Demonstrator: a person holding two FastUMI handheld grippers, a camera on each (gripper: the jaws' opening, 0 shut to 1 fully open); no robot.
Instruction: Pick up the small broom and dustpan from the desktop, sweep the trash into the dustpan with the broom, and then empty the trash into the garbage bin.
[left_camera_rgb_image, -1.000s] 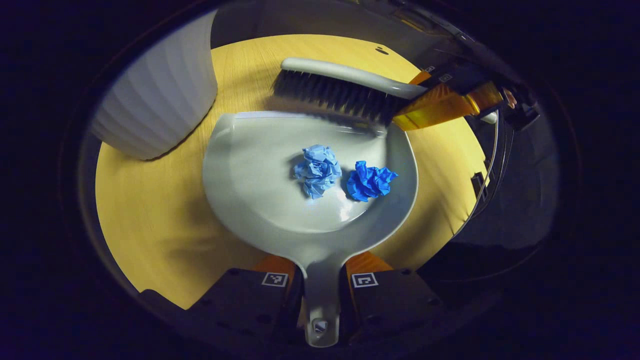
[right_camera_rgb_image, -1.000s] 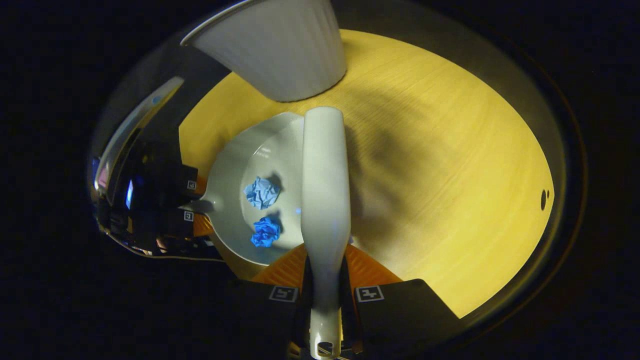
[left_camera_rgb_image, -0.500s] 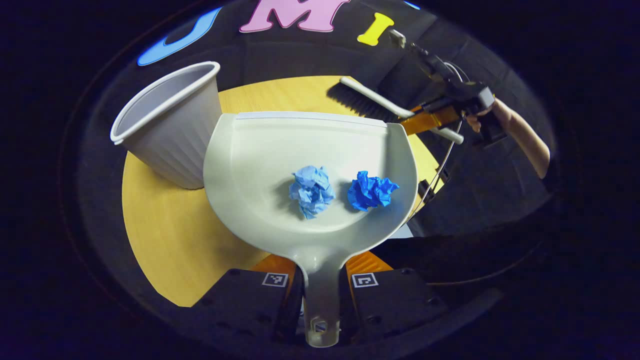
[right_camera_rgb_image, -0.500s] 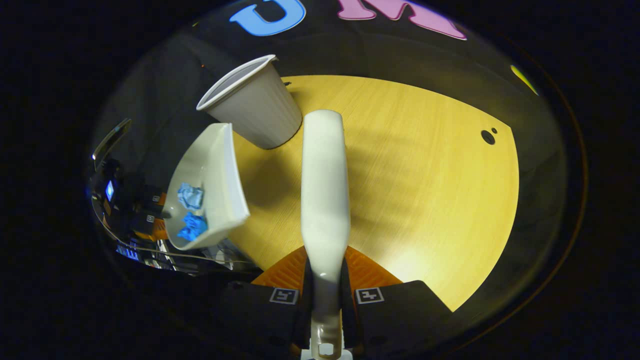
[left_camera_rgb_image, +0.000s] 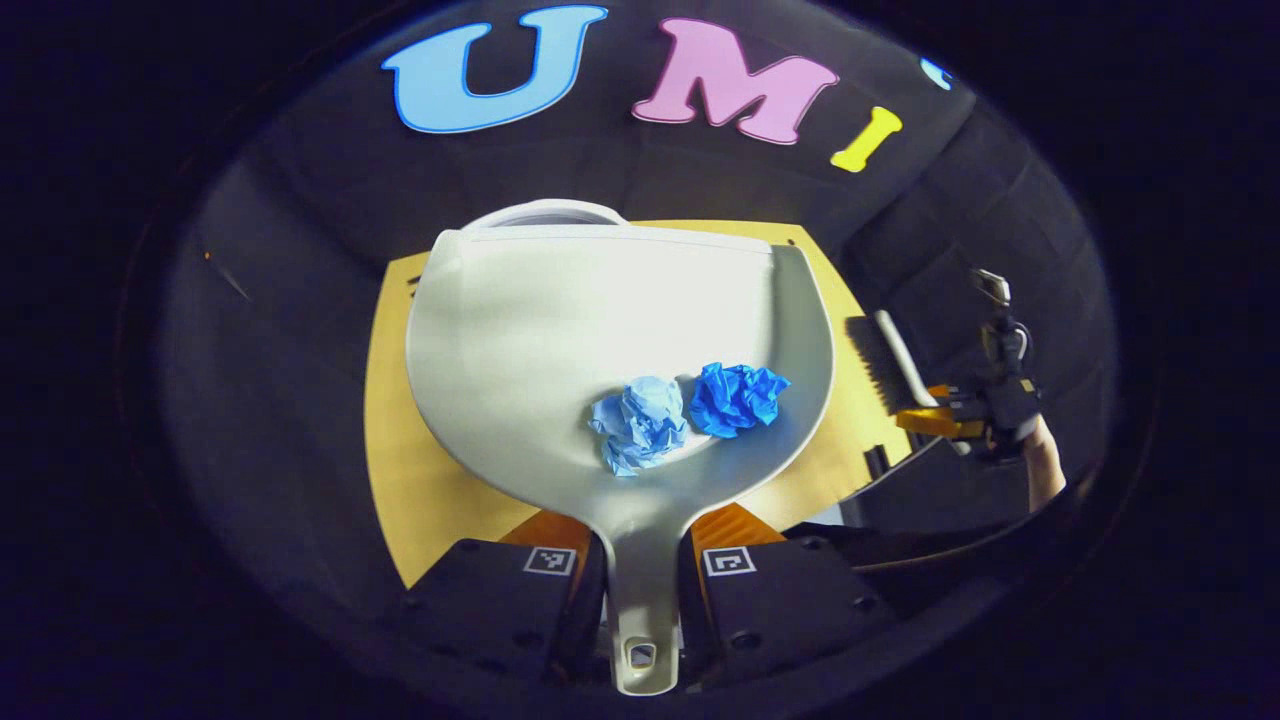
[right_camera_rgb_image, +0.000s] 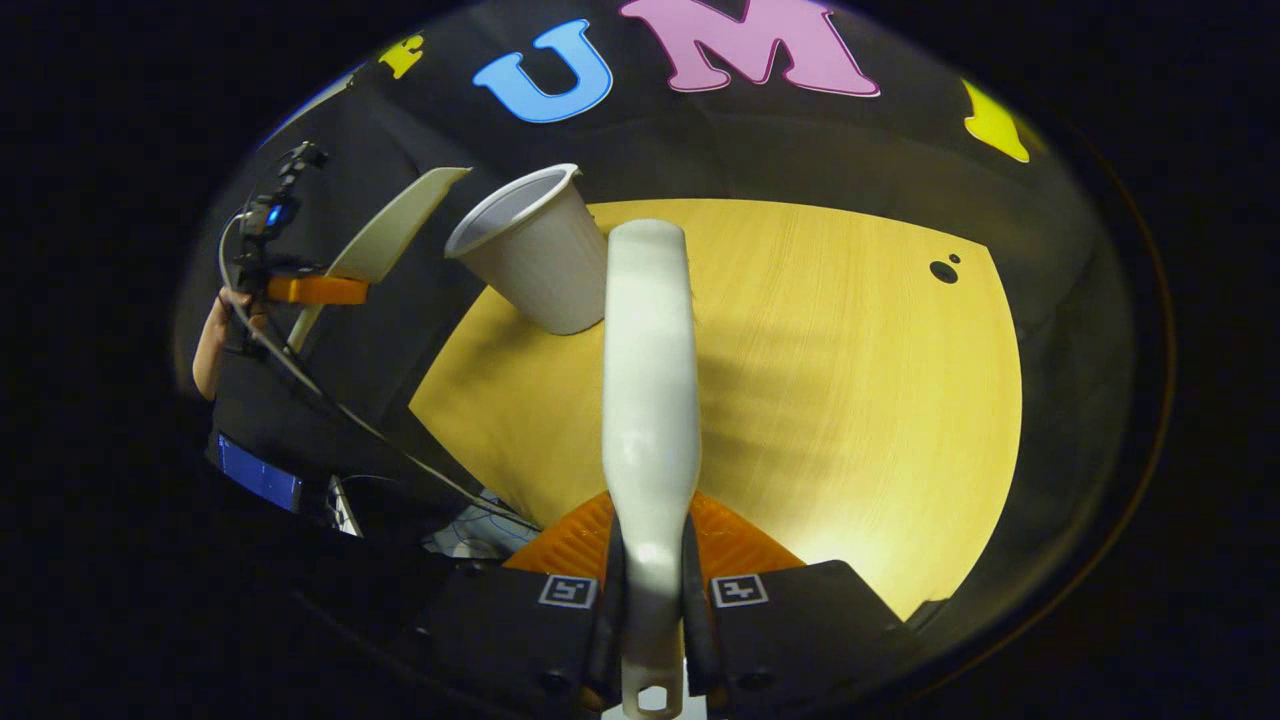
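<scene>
In the left gripper view my left gripper (left_camera_rgb_image: 643, 535) is shut on the handle of the pale grey dustpan (left_camera_rgb_image: 560, 320), which is lifted off the table. Two crumpled paper balls lie in the pan near the handle, one light blue (left_camera_rgb_image: 640, 425) and one darker blue (left_camera_rgb_image: 738, 397). The white ribbed garbage bin (left_camera_rgb_image: 545, 210) peeks out just behind the pan's front edge. In the right gripper view my right gripper (right_camera_rgb_image: 650, 540) is shut on the broom handle, and the broom's pale back (right_camera_rgb_image: 650, 370) points ahead over the table. The bin (right_camera_rgb_image: 535, 255) stands at the table's far left corner, with the raised dustpan (right_camera_rgb_image: 385, 235) left of it.
The yellow wooden table (right_camera_rgb_image: 850, 380) has a small cable hole (right_camera_rgb_image: 940, 270) near its far right edge. A person's hand (right_camera_rgb_image: 212, 335) holds the left gripper (right_camera_rgb_image: 305, 290) off the table's left side. Far right in the left gripper view, the broom (left_camera_rgb_image: 885, 360) hangs in the right gripper (left_camera_rgb_image: 950, 420).
The dustpan has risen from the table with both paper balls in it and now sits up by the bin's rim. The broom has drawn back and away from the dustpan.
</scene>
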